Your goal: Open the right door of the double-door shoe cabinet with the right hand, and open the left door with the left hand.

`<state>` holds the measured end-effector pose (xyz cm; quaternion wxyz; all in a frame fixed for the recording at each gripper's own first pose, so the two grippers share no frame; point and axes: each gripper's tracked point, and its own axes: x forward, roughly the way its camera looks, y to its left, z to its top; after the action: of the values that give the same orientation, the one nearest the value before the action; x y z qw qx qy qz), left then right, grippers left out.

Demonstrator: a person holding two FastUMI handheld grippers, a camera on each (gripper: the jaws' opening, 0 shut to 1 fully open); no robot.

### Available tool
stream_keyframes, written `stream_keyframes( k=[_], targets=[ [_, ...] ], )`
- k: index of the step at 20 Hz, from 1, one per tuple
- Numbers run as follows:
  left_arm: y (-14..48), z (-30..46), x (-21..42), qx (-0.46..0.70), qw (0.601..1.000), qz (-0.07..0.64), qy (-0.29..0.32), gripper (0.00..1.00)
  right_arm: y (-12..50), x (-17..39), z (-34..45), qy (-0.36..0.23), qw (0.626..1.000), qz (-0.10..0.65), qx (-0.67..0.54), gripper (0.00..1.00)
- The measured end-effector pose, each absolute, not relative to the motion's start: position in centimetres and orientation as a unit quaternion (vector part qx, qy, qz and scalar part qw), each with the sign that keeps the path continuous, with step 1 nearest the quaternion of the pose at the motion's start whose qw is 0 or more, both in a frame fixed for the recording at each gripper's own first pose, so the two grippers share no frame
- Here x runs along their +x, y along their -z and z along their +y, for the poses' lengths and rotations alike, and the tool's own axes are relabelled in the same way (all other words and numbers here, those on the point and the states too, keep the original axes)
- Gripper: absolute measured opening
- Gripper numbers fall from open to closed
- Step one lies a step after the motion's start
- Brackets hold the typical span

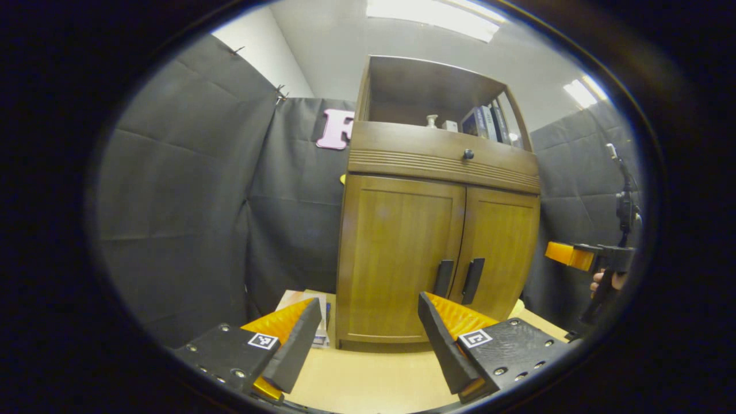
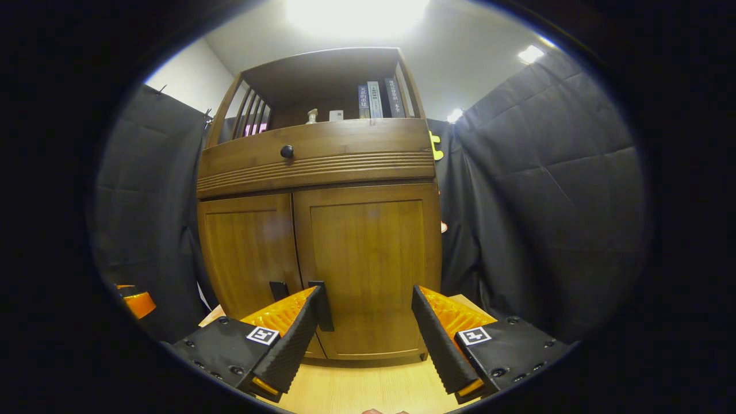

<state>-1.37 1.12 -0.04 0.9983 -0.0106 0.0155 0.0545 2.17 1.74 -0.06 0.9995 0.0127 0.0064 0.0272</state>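
Right gripper view, right gripper [image 2: 368,307] spread wide, empty, facing shut cabinet doors [image 2: 368,264], left gripper [image 1: 371,316] likewise.

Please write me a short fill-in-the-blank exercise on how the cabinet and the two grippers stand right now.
1. Both doors of the brown wooden shoe cabinet are ____.
2. The left gripper has its fingers spread ____.
3. The round black knob sits on the drawer ____ the doors.
4. Upright books stand on the open shelf at the cabinet's ____.

Missing words: closed; open; above; top
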Motion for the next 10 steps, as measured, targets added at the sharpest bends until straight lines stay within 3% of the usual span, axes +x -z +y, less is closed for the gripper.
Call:
stream_keyframes(
  k=[10],
  targets=[
    [-0.8, 2.7, -3.3, -0.03, 0.991, 0.008, -0.133, 0.98, 1.0, 6.5, 6.2, -0.081, 0.996, 0.033, 0.029, 0.93]
  ],
)
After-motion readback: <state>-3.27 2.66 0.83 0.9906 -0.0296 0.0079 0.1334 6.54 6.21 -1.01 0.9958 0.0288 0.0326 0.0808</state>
